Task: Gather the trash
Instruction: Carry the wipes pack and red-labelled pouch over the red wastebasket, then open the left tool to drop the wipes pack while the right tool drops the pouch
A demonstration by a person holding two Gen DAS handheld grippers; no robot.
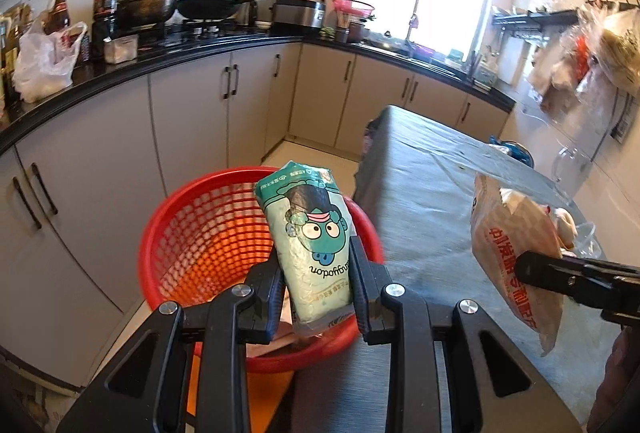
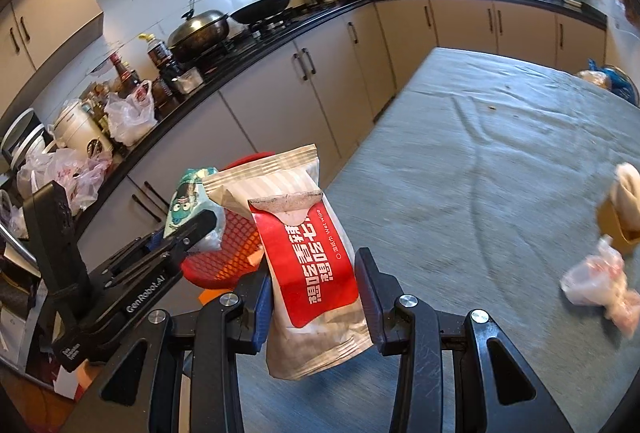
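Hovering over the red basket, the left tongs are seen from the left wrist view clamped on a green cartoon packet, the pads pressed against its two sides. The packet is held upright, its lower end hanging over the basket's near rim, with the open mesh bowl just beyond it. At the right edge, the right tongs are caught side-on with a red-and-white wet-wipe pack held above the grey-covered desk.

From the right wrist view, the right tongs are shown gripping that wet-wipe pack around its middle, top flap peeled back. The pack is carried above the desk's edge, and the basket is glimpsed behind it and to the left, not yet underneath. The left tongs and their green packet are spotted beside the basket. More rubbish, a crumpled plastic wrapper, is left lying on the desk at the right.

For a clean drop, the green packet is best carried a touch further over the bowl before it is let go, so it is not tipped off the rim. The wet-wipe pack should be brought fully above the basket before release.
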